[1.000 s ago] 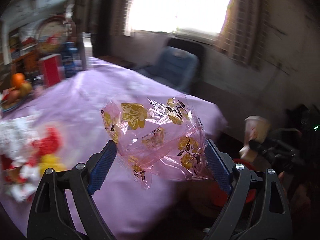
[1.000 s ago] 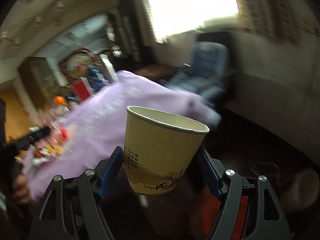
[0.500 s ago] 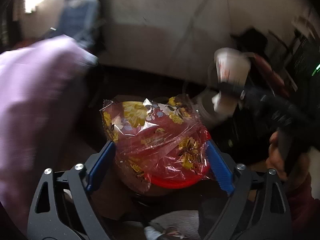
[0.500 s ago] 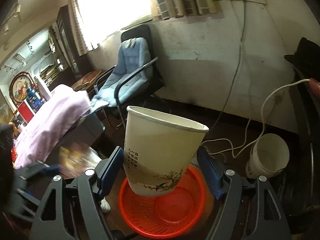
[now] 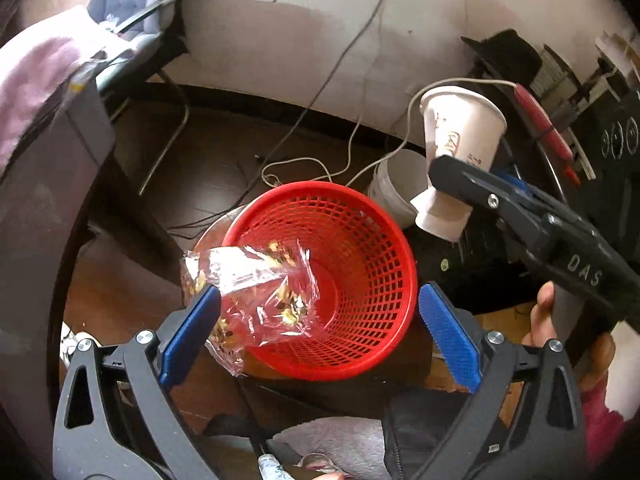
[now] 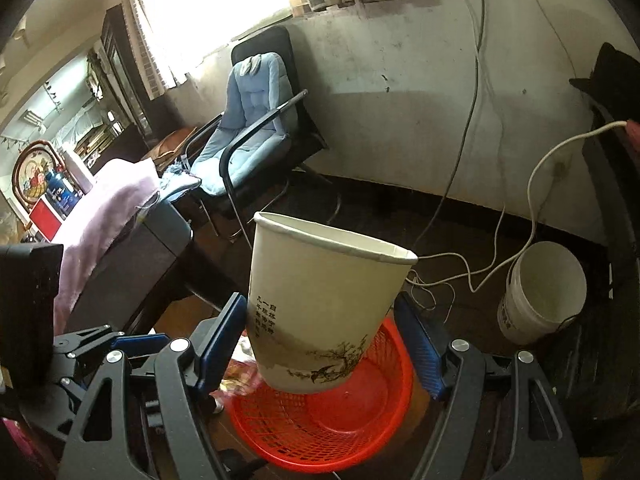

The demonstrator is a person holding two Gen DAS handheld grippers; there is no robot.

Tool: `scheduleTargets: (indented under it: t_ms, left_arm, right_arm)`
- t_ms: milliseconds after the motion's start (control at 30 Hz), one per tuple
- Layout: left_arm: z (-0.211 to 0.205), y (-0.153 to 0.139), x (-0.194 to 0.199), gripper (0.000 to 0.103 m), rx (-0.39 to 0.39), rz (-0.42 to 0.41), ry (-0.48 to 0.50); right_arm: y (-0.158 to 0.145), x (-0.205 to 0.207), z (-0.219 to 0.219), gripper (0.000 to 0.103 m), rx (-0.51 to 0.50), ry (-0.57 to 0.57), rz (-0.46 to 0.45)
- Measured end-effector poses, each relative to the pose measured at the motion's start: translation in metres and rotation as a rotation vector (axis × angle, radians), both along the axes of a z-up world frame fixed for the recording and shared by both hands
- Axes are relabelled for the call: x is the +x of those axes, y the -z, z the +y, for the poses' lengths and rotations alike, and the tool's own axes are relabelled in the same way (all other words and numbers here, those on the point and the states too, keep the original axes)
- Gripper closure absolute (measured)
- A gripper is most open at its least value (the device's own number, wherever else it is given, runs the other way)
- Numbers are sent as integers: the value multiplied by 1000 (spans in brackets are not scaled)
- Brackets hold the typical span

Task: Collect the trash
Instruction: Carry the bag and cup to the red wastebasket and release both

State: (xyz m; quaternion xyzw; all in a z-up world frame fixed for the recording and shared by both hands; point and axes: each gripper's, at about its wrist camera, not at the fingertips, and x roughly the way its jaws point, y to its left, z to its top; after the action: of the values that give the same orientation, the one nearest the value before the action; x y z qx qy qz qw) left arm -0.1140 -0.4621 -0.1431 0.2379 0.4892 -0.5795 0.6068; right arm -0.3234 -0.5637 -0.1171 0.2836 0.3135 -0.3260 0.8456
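A red mesh basket (image 5: 360,240) stands on the floor below both grippers; it also shows in the right wrist view (image 6: 360,424). My left gripper (image 5: 320,324) is open above it. A clear plastic wrapper with yellow flowers (image 5: 260,288) hangs against the left finger, over the basket's near-left rim. My right gripper (image 6: 320,344) is shut on a white paper cup (image 6: 320,304), upright and slightly tilted, above the basket. The cup (image 5: 460,148) appears at the upper right of the left wrist view.
A white bucket (image 6: 540,288) stands right of the basket, with cables (image 5: 320,168) trailing on the dark floor. A blue padded chair (image 6: 248,128) is behind. A table with a purple cloth (image 6: 108,208) is to the left.
Both grippers swung from the table to over the red basket. The left gripper opened and the wrapper slipped from between its fingers toward the basket. The right still holds the cup.
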Motion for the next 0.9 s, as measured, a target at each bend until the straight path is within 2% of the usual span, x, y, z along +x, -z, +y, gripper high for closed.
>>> scheduleTargets:
  t_ms: [67, 167, 267, 400, 467, 600, 667, 733, 800, 900]
  left_arm:
    - [6, -5, -9, 8, -18, 6, 8]
    - [7, -1, -2, 8, -14, -4, -11]
    - [11, 9, 14, 8, 20, 50, -74]
    - [16, 5, 15, 8, 21, 11, -88]
    - [17, 2, 14, 8, 21, -16, -95]
    - [23, -2, 16, 8, 19, -37, -110]
    - [25, -3, 15, 8, 14, -44, -113]
    - [28, -5, 15, 8, 8, -57, -116]
    - [31, -7, 14, 8, 3, -69, -120]
    - [35, -12, 14, 8, -1, -93, -126]
  right_arm:
    - [3, -2, -2, 28, 4, 5, 6]
    - [11, -1, -2, 28, 30, 4, 10]
    - [21, 2, -1, 28, 59, -3, 21]
    - [33, 15, 6, 25, 79, -54, 80]
    - [37, 21, 11, 11, 67, -68, 115]
    - [37, 20, 8, 9, -3, -14, 146]
    - [48, 18, -3, 9, -24, 47, 211]
    - [64, 16, -14, 9, 7, 71, 246]
    - [87, 15, -23, 9, 84, 82, 273]
    - [116, 21, -23, 10, 196, 45, 269]
